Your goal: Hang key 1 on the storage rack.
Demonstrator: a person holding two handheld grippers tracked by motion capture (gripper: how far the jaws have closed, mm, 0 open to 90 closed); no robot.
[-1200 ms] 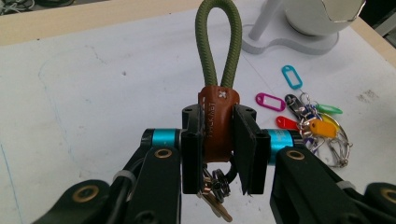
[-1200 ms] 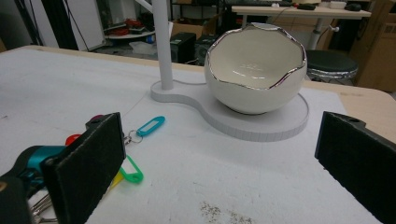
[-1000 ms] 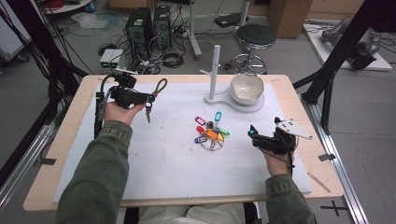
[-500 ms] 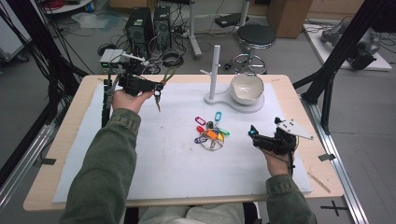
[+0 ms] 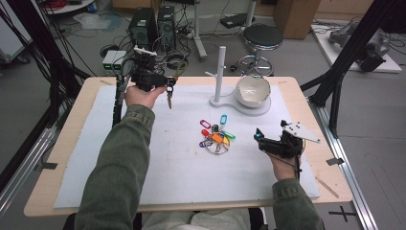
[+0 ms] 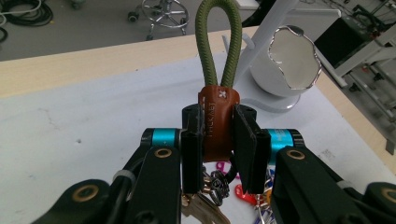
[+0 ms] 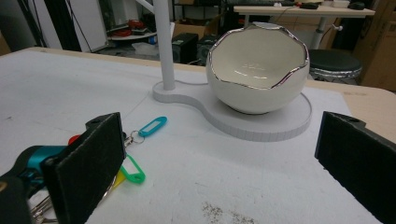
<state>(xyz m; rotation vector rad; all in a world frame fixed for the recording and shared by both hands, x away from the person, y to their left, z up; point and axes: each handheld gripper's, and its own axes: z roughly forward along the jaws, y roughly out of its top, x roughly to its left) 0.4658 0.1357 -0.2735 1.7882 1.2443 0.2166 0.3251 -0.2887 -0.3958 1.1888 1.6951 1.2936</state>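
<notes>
two grippers: left gripper (image 6: 219, 154) clamped on brown leather key fob (image 6: 217, 122) with green cord loop (image 6: 218, 42), right gripper (image 7: 224, 158) wide open, empty.

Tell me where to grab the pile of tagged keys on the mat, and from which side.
Probably from above, on the metal ring at the near edge of the tagged keys: the tags lie flat and fanned, offering fingers little edge, while the ring gathers them all.

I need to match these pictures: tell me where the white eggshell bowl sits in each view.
High view: bowl right of centre, toward the top.
Left gripper view: upper right.
Right gripper view: upper centre.
Shared landmark: the white post standing beside it.
</notes>
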